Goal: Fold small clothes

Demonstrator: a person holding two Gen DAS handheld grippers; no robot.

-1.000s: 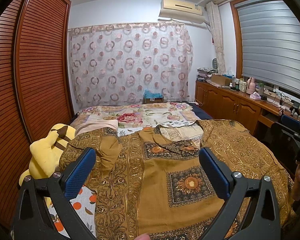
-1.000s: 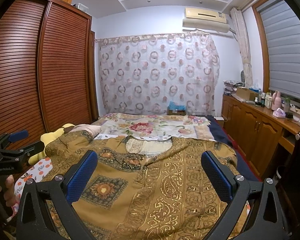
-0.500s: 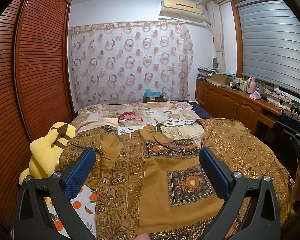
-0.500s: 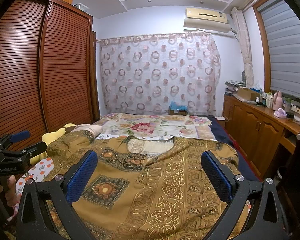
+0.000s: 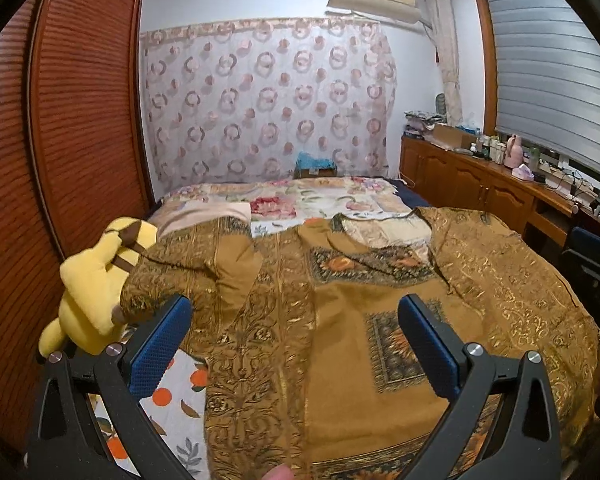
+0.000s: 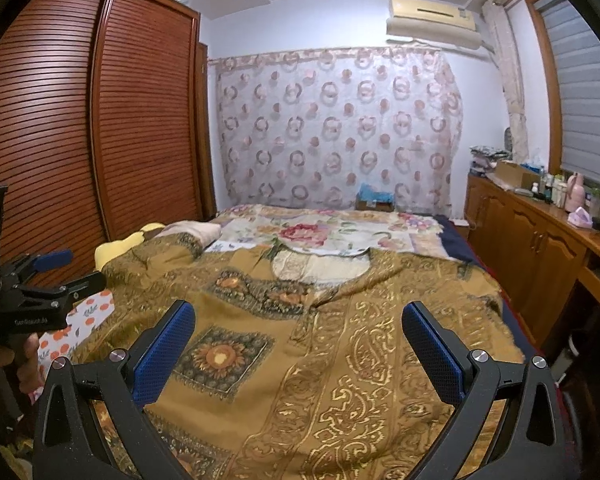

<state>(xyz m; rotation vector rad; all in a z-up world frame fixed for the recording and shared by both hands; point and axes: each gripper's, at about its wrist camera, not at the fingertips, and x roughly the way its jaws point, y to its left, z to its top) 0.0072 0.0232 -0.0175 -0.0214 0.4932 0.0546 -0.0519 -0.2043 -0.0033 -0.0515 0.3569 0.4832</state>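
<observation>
— Item: brown gold-patterned top [image 5: 340,320], spread flat on bed [image 5: 320,204]. Claws?
— Left claw [image 5: 296,344], right claw [image 6: 300,348]: both wide open, empty, above hem. Advice: pinch matching corners evenly

A bedroom lay ahead of the fingers; a louvred wooden wardrobe [image 6: 100,120] filled the wall to their left; straight beyond them a sheer curtain [image 6: 336,128] with ring patterns covered the far wall, under a pale ceiling; an air conditioner [image 6: 432,16] was mounted above it, up and to the right; to the right of the fingers ran low wooden cabinets [image 6: 532,240], their top cluttered with bottles, beneath a window with grey blinds [image 5: 548,76]; a floral bedspread [image 6: 324,232] covered the bed's far end.
</observation>
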